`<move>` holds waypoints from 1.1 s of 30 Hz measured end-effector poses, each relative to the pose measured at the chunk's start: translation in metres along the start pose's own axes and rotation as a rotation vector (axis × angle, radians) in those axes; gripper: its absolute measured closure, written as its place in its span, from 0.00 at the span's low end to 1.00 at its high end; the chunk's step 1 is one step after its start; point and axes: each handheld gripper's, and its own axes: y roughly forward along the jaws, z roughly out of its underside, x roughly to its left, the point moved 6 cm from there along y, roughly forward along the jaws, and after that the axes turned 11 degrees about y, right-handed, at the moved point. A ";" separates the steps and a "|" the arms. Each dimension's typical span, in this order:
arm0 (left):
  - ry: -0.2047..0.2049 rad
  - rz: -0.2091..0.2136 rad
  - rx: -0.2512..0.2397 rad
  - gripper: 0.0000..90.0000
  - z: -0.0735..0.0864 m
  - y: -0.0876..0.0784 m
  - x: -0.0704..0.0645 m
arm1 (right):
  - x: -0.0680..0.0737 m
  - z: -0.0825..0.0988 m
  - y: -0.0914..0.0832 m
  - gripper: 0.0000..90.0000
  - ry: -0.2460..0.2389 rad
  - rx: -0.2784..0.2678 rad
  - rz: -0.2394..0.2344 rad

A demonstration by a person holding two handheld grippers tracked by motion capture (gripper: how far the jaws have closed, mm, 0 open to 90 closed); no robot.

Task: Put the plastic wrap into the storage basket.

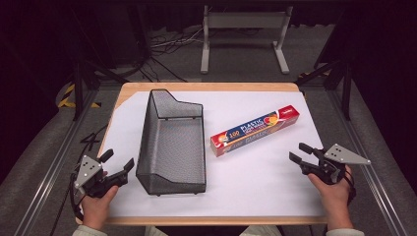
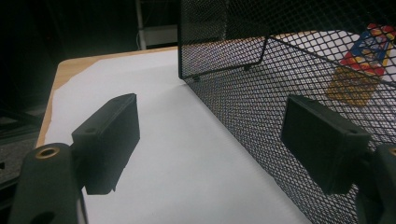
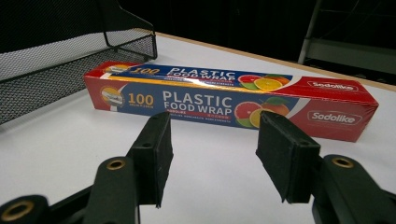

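A long red and blue plastic food wrap box (image 1: 255,130) lies slantwise on the white sheet, right of centre. The same wrap box (image 3: 224,95) lies flat just beyond my right gripper (image 3: 212,151), whose jaws stand open with nothing between them. In the high view my right gripper (image 1: 298,152) rests near the table's right front, pointing left toward the box. A black wire mesh basket (image 1: 172,140) sits at the middle left. My left gripper (image 1: 118,160) is open beside the basket's left wall (image 2: 261,107), empty, as my left gripper (image 2: 210,140) shows in its own view.
A white paper sheet (image 1: 265,182) covers most of the wooden table (image 1: 206,86). Beyond the far edge stand a white metal stand (image 1: 243,34) and loose cables (image 1: 162,49) on the floor. Metal rails run along both sides of the table.
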 end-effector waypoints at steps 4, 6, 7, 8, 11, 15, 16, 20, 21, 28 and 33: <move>0.002 0.000 0.006 0.24 0.001 0.001 0.000 | -0.002 0.001 -0.001 0.51 0.003 0.011 0.017; 0.001 -0.001 0.005 0.24 0.001 0.001 0.000 | -0.003 0.002 -0.001 0.51 0.010 0.015 0.016; 0.000 -0.004 0.004 0.24 0.000 0.001 0.000 | -0.004 0.002 -0.001 0.51 0.023 0.020 0.009; 0.003 -0.005 0.004 0.25 0.000 0.001 0.000 | -0.005 0.002 0.000 0.52 0.036 0.024 -0.002; 0.006 -0.010 0.011 0.26 0.002 0.001 -0.001 | -0.006 0.000 0.001 0.56 0.017 0.038 -0.005; 0.007 -0.013 0.018 0.27 0.005 0.001 -0.004 | -0.010 -0.008 0.003 0.65 -0.005 0.029 -0.005; 0.007 -0.016 0.020 0.27 0.005 0.000 -0.004 | -0.012 -0.010 0.004 0.68 -0.002 0.025 -0.007; 0.000 -0.025 0.016 0.27 0.005 -0.001 -0.004 | -0.012 -0.013 0.006 0.78 0.022 0.054 -0.040; -0.001 -0.026 0.017 0.27 0.005 -0.002 -0.004 | -0.012 -0.015 0.007 0.82 0.026 0.064 -0.057; 0.009 -0.033 0.022 0.27 0.008 -0.008 -0.005 | -0.012 -0.041 0.018 0.98 0.010 0.147 -0.060; -0.005 -0.055 0.015 0.27 0.012 -0.019 0.000 | -0.017 -0.059 0.029 1.00 0.030 0.145 -0.078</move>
